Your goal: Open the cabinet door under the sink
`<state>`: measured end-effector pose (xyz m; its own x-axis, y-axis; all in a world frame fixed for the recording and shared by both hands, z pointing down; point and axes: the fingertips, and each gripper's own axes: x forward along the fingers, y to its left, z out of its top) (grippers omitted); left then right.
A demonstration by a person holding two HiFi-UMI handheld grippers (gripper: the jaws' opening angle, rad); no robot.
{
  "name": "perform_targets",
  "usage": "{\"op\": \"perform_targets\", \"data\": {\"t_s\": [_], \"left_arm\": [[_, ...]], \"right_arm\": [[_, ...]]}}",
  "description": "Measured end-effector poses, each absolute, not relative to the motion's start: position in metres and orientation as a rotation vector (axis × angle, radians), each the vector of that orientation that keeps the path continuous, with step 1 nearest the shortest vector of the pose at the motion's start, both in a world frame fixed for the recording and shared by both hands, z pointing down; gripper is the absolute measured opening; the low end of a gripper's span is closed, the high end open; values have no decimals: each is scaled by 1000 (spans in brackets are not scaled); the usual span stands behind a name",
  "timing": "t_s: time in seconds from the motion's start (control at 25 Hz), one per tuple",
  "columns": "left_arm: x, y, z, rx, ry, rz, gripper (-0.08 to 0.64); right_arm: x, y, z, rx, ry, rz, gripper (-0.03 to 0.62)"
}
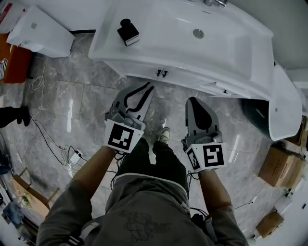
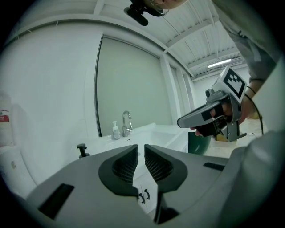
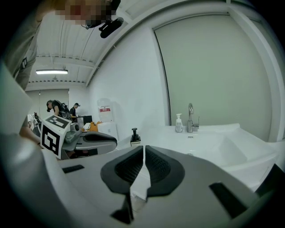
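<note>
The white sink cabinet (image 1: 139,71) stands ahead of me under the basin (image 1: 192,43). Two small black door handles (image 1: 162,73) sit side by side on its front. My left gripper (image 1: 146,88) is just below those handles and apart from them, shut with nothing between its fingers. The left gripper view shows its tips (image 2: 140,147) close together, with the handles (image 2: 143,196) below them. My right gripper (image 1: 192,102) hangs further right and lower, also short of the cabinet. Its tips (image 3: 144,148) stand together and hold nothing.
A black pump dispenser (image 1: 127,31) stands on the basin's left rim, the faucet (image 1: 214,2) at the back. A dark green bin (image 1: 257,113) and a white fixture (image 1: 284,101) are to the right. Cables (image 1: 62,149) trail over the marble floor. My shoe (image 1: 163,135) is below the grippers.
</note>
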<state>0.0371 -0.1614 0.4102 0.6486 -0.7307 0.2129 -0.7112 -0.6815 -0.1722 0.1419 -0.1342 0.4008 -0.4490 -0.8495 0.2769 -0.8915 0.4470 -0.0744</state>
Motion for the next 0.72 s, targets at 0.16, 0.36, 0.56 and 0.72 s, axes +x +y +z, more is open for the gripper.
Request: {"op": "perform_targets", "data": {"t_s": [0.16,0.36,0.56,0.72], "left_arm": [[48,-171,465,-2846,1186,-452,110],[58,-187,531,-2864,1180,-523,127],[63,-206,596,-2867,1215,-640,130],[68,-224,646,-2860,1290,-661,130]], "right_arm": [[143,-142,439,1534,-2470,302,34],[146,-152,491,1547,-2442,332,34],[144,-163,536,1541,-2450,373,34],[145,-172,569,1542,-2447,363,34]]}}
